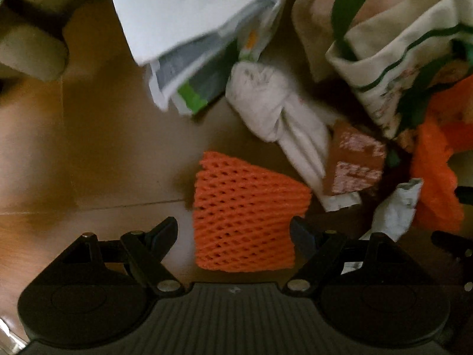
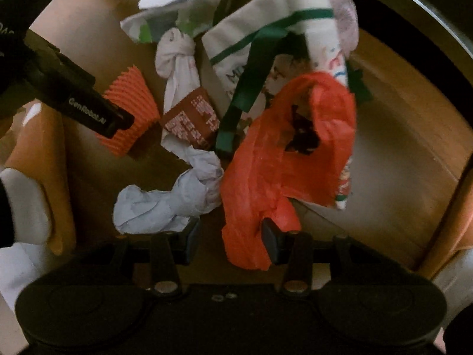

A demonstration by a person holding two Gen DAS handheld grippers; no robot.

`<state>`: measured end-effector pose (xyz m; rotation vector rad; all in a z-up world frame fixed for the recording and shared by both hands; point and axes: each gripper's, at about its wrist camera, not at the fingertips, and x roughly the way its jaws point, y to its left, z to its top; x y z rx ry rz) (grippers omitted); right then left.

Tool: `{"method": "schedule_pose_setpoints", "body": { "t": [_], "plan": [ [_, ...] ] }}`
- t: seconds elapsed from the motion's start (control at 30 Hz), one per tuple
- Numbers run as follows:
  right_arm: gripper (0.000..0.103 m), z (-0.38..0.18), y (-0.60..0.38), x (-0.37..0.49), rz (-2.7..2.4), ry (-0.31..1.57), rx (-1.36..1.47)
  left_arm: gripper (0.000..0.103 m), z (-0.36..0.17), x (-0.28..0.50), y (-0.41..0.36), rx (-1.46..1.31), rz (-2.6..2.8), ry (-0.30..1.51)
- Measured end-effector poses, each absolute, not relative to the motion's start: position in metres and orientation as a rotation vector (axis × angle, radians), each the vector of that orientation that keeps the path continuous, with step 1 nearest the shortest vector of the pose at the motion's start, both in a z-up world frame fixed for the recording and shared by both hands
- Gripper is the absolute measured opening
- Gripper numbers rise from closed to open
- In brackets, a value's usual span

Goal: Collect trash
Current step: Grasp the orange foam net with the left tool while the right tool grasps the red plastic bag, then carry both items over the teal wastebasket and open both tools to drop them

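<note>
An orange foam net lies on the brown floor. My left gripper points down at it, open, with one finger on either side of the net; its fingers also show over the net in the right wrist view. An orange plastic bag lies crumpled beside a white paper wad. My right gripper stands open over the bag's lower end, which lies between its fingers.
The litter lies in one close heap: a brown printed wrapper, a knotted white tissue, white leaflets and a white tote bag with green straps. Two beige slipper-like shapes lie at the far left.
</note>
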<state>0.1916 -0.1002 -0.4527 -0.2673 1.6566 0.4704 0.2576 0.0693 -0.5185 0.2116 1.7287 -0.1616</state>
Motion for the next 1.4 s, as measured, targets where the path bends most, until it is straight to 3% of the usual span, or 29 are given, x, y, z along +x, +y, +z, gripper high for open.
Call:
{"method": "schedule_pose_setpoints", "body": {
  "t": [0.3,0.37,0.43,0.5,0.57,0.67,1.03,1.4],
  "plan": [
    [0.043,-0.465,-0.09,0.193,0.501,1.6,-0.338,0.081,-0.536,0.251,0.066,0.196,-0.209,1.699],
    [0.039,-0.465,-0.088,0.194,0.502,1.59,-0.353,0.065,-0.534,0.251,0.066,0.167,-0.23,1.699],
    [0.012,-0.467,-0.088,0.194,0.488,1.587,-0.375,0.057,-0.531,0.253,0.064,0.148,-0.244,1.699],
    [0.012,-0.467,-0.09,0.196,0.486,1.592,-0.358,0.048,-0.53,0.253,0.064,0.132,-0.261,1.702],
    [0.01,-0.465,-0.093,0.195,0.488,1.582,-0.364,0.03,-0.527,0.254,0.063,0.096,-0.279,1.706],
    [0.007,-0.459,-0.096,0.196,0.492,1.57,-0.367,0.021,-0.517,0.261,0.059,0.108,-0.287,1.709],
    [0.005,-0.379,-0.114,0.202,0.455,1.509,-0.224,0.018,-0.438,0.274,0.068,0.13,-0.323,1.681],
    [0.005,-0.226,-0.125,0.196,0.496,1.246,-0.105,0.018,-0.273,0.273,0.066,0.101,-0.353,1.457]
  ]
}}
